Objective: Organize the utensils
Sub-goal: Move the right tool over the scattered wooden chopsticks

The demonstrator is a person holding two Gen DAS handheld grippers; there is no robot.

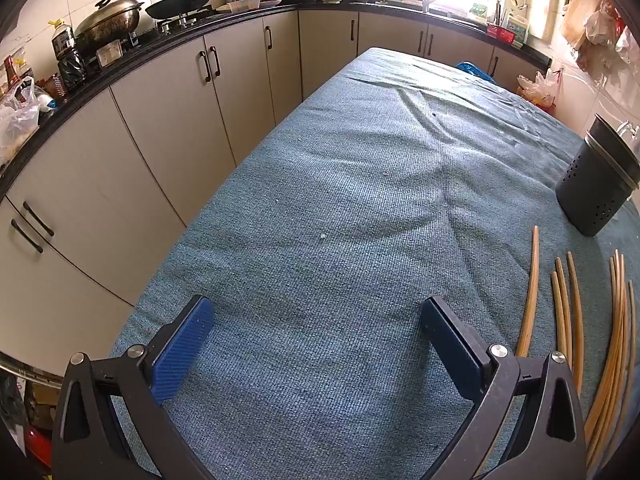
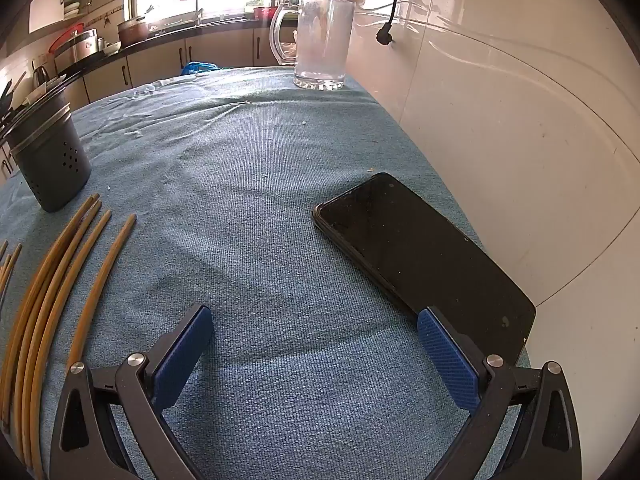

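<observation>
We are seeing a phone [image 2: 420,248] lying near the wall, a glass mug [image 2: 322,42] standing farther back, both resting on blue cloth [image 2: 280,184]

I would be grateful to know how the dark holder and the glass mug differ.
The holder is dark, opaque and perforated; the mug is clear glass. The mug has a side handle, the holder shows none. The holder stands near the chopsticks, the mug farther off by the wall. Both stand upright on the cloth.
</observation>
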